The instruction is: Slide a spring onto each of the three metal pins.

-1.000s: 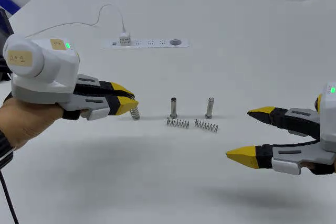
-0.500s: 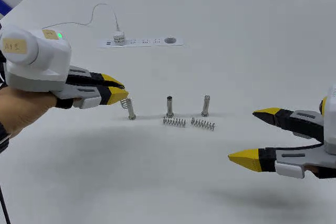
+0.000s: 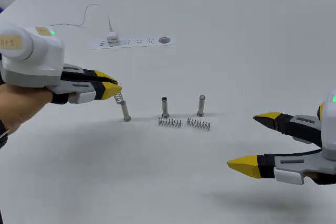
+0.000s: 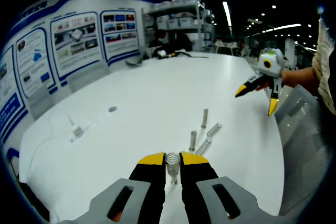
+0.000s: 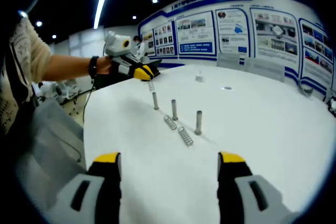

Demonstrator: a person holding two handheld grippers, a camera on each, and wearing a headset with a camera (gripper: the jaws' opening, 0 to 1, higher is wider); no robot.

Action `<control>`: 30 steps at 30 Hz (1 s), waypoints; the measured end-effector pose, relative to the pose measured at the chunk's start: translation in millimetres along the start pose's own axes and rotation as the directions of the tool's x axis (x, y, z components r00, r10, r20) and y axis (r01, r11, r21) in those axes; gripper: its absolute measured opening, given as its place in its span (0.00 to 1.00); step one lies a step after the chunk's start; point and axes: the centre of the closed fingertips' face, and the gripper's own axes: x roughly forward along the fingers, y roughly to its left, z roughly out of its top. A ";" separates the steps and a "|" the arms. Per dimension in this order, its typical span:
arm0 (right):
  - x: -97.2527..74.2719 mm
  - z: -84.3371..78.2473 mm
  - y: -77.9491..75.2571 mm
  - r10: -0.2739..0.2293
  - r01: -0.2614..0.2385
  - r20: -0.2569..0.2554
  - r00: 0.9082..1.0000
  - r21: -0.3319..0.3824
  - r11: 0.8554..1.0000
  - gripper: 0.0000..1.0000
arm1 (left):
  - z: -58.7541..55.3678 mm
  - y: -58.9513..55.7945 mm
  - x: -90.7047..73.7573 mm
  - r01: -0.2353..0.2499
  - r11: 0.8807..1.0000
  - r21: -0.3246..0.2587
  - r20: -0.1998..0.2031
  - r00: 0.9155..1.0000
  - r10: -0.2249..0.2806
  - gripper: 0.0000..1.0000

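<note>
Since a second ago the left gripper (image 3: 113,88) has risen from low beside the left pin (image 3: 125,112), carrying its spring (image 3: 119,98) up with it. Its jaws are nearly closed, pinching the spring's upper end between the yellow tips. The spring hangs tilted, with its lower end at the top of that pin; whether it is threaded on cannot be told. In the left gripper view the coil (image 4: 172,161) sits squarely between the tips. The middle pin (image 3: 165,107) and right pin (image 3: 201,105) stand upright and bare on the white table (image 3: 236,51). Two loose springs (image 3: 169,123) (image 3: 198,125) lie flat just in front of them. The right gripper (image 3: 242,141) hovers well apart, jaws spread wide and holding nothing.
</note>
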 end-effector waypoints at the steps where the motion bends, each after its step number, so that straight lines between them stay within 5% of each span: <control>1: -0.1 0.0 -0.1 0.000 0.000 0.000 1.000 0.002 1.000 0.76 | 0.2 0.0 0.9 0.001 1.000 0.001 -0.001 1.000 -0.001 0.09; 30: -0.1 -3.4 -0.4 0.000 0.000 -0.003 1.000 0.020 1.000 0.76 | -17.5 0.3 14.8 0.016 1.000 0.003 -0.045 0.999 -0.016 0.09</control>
